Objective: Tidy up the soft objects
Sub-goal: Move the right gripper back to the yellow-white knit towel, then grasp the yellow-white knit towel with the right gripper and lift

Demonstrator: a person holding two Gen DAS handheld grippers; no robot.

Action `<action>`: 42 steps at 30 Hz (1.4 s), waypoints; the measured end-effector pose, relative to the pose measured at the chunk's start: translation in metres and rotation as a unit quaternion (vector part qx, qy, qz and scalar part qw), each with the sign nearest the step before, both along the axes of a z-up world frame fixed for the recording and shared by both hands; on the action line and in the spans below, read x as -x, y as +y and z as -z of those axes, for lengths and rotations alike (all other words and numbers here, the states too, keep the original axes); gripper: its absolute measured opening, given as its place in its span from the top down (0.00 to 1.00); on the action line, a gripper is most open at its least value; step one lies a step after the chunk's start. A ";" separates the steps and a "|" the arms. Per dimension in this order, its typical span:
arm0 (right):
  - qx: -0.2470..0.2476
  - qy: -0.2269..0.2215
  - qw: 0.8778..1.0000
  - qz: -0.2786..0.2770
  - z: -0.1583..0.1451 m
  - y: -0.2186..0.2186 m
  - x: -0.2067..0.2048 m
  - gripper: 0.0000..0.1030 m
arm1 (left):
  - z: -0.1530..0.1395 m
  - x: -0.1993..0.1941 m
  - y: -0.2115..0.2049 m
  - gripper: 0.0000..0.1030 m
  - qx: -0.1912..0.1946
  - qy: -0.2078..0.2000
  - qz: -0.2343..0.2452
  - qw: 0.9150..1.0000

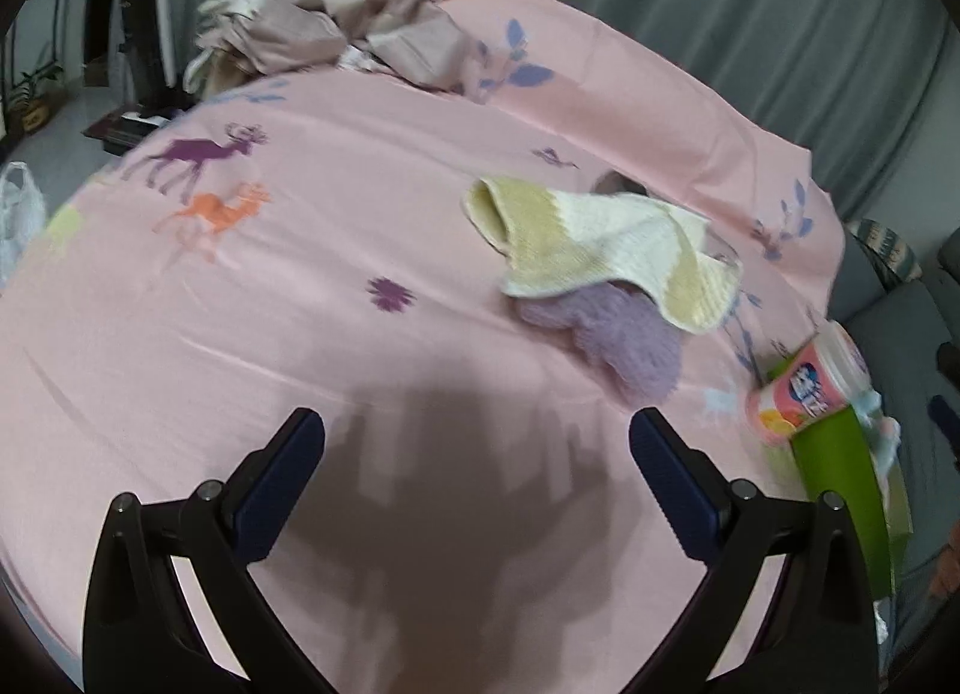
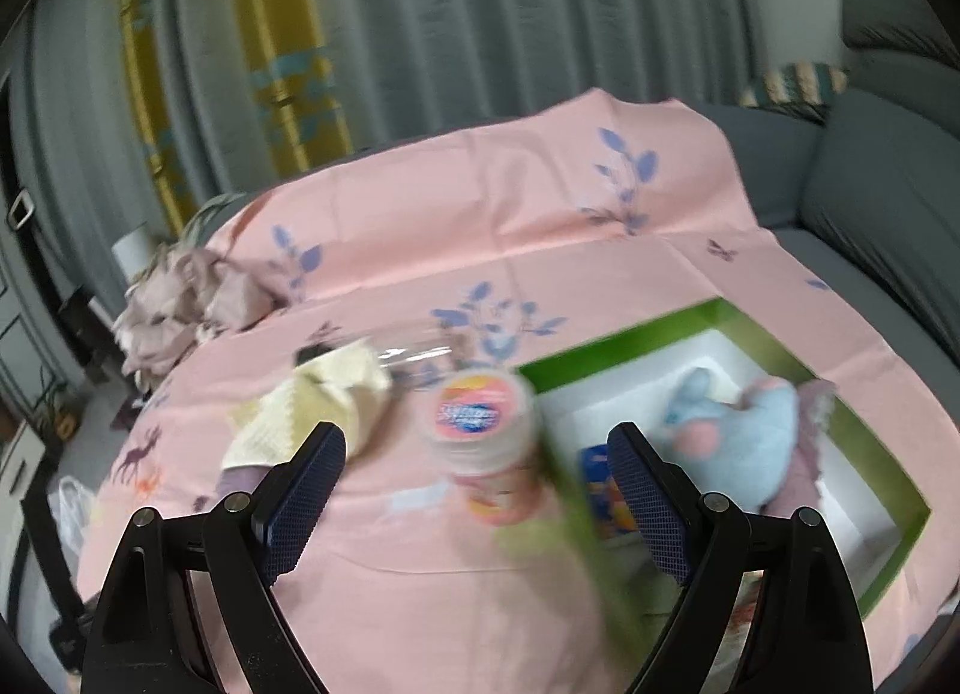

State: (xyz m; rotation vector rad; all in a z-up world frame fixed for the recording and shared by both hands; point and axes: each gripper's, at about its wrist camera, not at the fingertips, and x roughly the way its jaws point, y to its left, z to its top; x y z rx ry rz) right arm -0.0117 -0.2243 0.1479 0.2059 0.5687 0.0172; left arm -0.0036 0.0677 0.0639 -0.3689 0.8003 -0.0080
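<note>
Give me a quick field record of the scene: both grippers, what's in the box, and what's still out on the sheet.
left gripper: open, holding nothing, above the pink sheet
right gripper: open, holding nothing, facing the cup and box
green box: open, white lining, on the sheet
in box: blue plush toy; pinkish fuzzy item beside it, blurred
out on sheet: yellow-white knit cloth lying over a purple fuzzy item
pink cup: next to the box's left wall
far edge: pile of mauve fabric
</note>
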 end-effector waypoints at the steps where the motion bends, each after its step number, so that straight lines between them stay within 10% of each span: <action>1: -0.001 0.004 1.000 -0.014 -0.001 0.011 -0.003 0.13 | -0.001 0.001 0.002 0.02 -0.004 -0.001 -0.001 1.000; 16: 0.042 0.127 0.989 -0.070 0.032 0.146 -0.139 0.14 | -0.013 0.002 0.033 0.23 0.024 -0.014 -0.025 0.999; 22: 0.063 0.174 0.981 -0.050 0.053 0.154 -0.174 0.44 | -0.012 0.001 0.033 0.24 0.028 -0.002 -0.021 0.999; 25: 0.063 0.193 0.978 -0.051 0.062 0.151 -0.184 0.80 | -0.011 0.001 0.031 0.24 0.030 0.000 -0.013 0.999; 42: 0.006 0.026 0.996 -0.082 -0.050 0.109 -0.108 0.93 | -0.008 0.000 0.038 0.24 0.044 0.013 -0.021 0.999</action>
